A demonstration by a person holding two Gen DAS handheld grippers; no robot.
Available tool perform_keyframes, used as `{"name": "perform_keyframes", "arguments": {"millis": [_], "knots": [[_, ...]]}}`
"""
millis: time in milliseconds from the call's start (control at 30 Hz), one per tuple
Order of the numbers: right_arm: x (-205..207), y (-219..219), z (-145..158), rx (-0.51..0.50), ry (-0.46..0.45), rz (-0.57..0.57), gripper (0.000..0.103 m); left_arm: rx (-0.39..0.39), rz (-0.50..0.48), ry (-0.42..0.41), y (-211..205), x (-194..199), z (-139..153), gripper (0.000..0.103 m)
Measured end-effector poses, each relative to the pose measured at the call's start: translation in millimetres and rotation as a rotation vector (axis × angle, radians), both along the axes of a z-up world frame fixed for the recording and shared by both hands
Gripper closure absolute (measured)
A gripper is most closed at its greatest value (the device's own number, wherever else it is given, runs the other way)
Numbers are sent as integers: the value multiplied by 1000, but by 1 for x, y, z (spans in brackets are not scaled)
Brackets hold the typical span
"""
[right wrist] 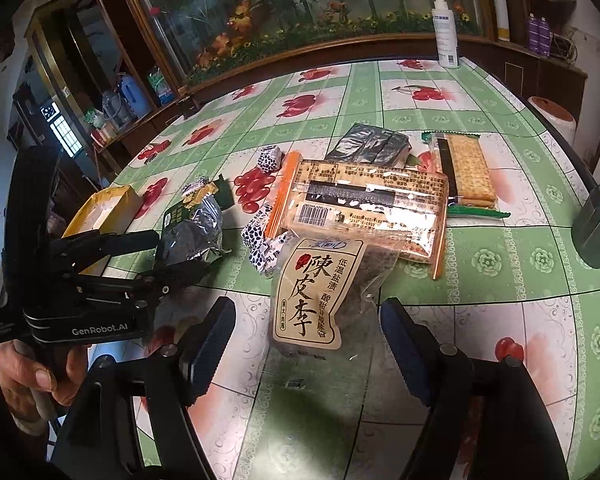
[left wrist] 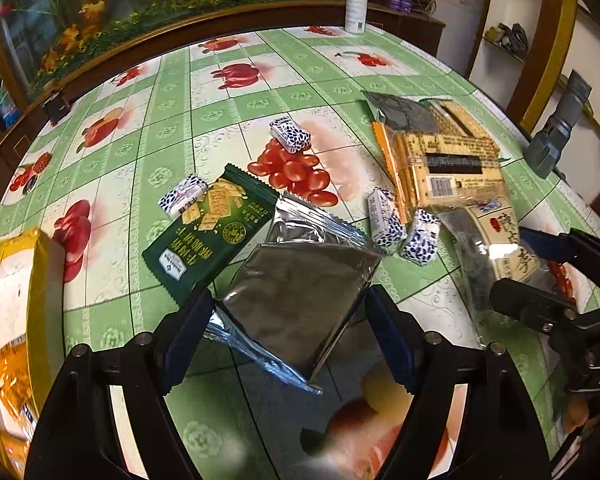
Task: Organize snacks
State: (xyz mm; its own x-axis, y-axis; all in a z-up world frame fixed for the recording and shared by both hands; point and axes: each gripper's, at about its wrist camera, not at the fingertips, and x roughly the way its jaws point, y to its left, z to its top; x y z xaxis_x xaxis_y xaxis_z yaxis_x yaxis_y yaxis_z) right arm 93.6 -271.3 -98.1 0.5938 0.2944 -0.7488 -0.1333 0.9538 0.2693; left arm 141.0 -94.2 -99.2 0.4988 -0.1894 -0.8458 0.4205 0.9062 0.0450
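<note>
Snacks lie on a fruit-print tablecloth. My left gripper is open around the near end of a silver foil packet; its fingers stand on either side without pinching. A dark green cracker packet lies left of it. My right gripper is open around the near end of a clear plum bag with a tan label. Behind it lie a large clear cracker pack, a small cracker pack, a grey foil pack and several blue-dotted candies.
A yellow box sits at the table's left edge and also shows in the right wrist view. A white spray bottle stands at the far edge. A grey cylindrical object stands at the right edge. A wooden-framed flower panel lines the back.
</note>
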Motion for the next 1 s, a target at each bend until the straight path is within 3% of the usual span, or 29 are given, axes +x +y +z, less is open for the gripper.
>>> {"name": "perform_keyframes", "arguments": {"millis": [200,333,433,500,567,733,1000], "knots": [[4,-1,-4,5,14,-1,26,23,-11,5,1,14,-1,24],[7,0,-9,7,22,1,26,53,-23,2,-2,22,-9,12],[8,2,-9,-13,12,3,26,34,-14,-16,-3,22,-9,12],[9,4,-9,-35,8,10,27,19,-9,-24,-4,18,-9,19],[9,6,-10,-70,6,9,39,1,-8,-18,-4,14,-8,31],[5,4,-9,-74,-2,12,46,-1,5,-34,-5,-4,-6,41],[-10,-6,0,-26,-18,0,54,-95,76,-18,14,-32,7,44]]}}
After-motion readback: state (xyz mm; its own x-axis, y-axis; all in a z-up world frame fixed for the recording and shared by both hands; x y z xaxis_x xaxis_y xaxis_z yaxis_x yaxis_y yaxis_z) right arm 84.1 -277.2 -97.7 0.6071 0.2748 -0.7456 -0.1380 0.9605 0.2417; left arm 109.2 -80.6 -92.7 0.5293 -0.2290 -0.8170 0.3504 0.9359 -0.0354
